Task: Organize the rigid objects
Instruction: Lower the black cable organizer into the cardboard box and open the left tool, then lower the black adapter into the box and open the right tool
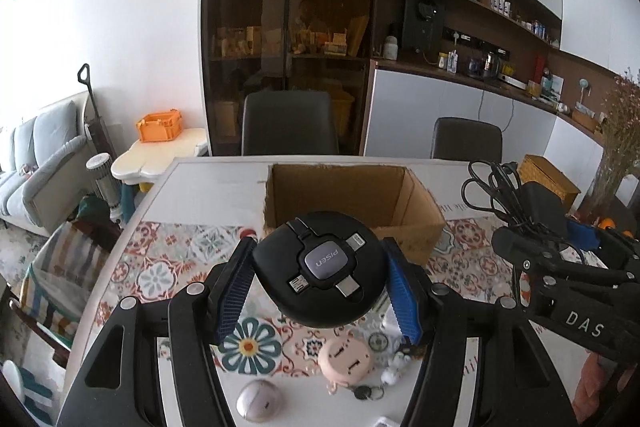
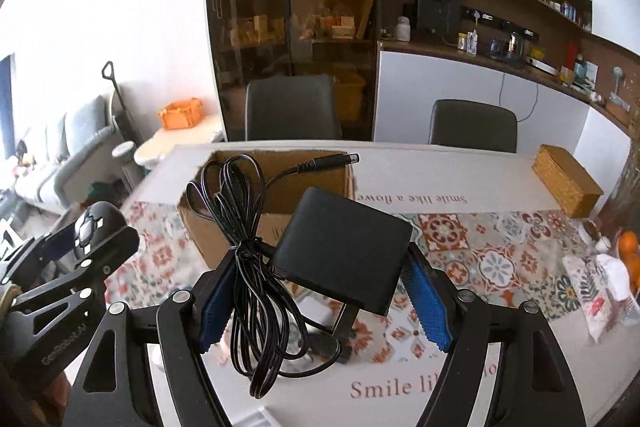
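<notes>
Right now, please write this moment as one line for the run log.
left gripper: holds round cable reel | right gripper: holds black adapter with cord | cardboard box: open, ahead

A matt black plastic shell is seen on the round cable adapter (image 1: 320, 275). Matt black plastic covers the power adapter (image 2: 344, 251). Plain brown corrugated cardboard forms the box (image 1: 416, 227). Ribbed blue rubber lines the pads (image 1: 404, 295).

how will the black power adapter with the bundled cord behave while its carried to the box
The power adapter looks rigid, so the right hand-held gripper likely holds it firmly. Its bundled cord hangs in loose loops, so it will probably swing and may snag the cardboard box rim.
</notes>
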Available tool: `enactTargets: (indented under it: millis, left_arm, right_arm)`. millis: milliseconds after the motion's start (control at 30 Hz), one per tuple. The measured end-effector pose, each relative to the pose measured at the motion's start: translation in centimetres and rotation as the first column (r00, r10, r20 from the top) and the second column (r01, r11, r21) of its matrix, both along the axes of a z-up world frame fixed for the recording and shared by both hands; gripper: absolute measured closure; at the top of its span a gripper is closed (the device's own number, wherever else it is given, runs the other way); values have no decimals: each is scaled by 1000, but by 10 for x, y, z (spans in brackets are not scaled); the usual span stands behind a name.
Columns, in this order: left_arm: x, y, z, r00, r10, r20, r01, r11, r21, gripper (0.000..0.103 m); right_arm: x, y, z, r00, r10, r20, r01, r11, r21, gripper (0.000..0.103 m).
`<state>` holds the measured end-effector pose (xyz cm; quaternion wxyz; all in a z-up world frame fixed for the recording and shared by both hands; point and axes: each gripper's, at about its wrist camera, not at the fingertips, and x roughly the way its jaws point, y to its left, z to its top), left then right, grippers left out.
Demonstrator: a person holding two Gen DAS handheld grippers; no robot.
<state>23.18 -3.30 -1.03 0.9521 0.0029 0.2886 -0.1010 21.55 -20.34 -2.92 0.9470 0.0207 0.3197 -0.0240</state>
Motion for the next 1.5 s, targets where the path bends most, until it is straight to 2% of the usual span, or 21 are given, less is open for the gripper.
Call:
enactTargets:
  millis: [400, 733, 933, 1067, 1267, 1500]
  left_arm:
    - [54, -10, 14, 1000, -29, -1, 29, 1000, 11, 41]
    - [108, -21, 21, 997, -69, -44, 70, 997, 22, 41]
    - [139, -24, 19, 992, -84, -97, 86, 996, 16, 41]
    - [161, -25, 10, 983, -94, -159, 97, 995, 8, 41]
    - [190, -29, -8, 950, -114, -291, 113, 993, -23, 41]
    - [204, -34, -24, 936, -93, -340, 95, 995, -9, 40]
  right_arm:
    - [43, -1, 7, 1000, 14, 18, -15, 1000, 16, 27]
    - [85, -8, 15, 1000, 3, 10, -4, 999, 41, 27]
    - [117, -11, 15, 1000, 11, -23, -9, 998, 68, 27]
    - [137, -12, 15, 999, 14, -45, -11, 998, 68, 27]
    - [164, -14, 5, 995, 24, -100, -16, 997, 79, 27]
    - [178, -16, -9, 988, 18, -152, -5, 996, 90, 27]
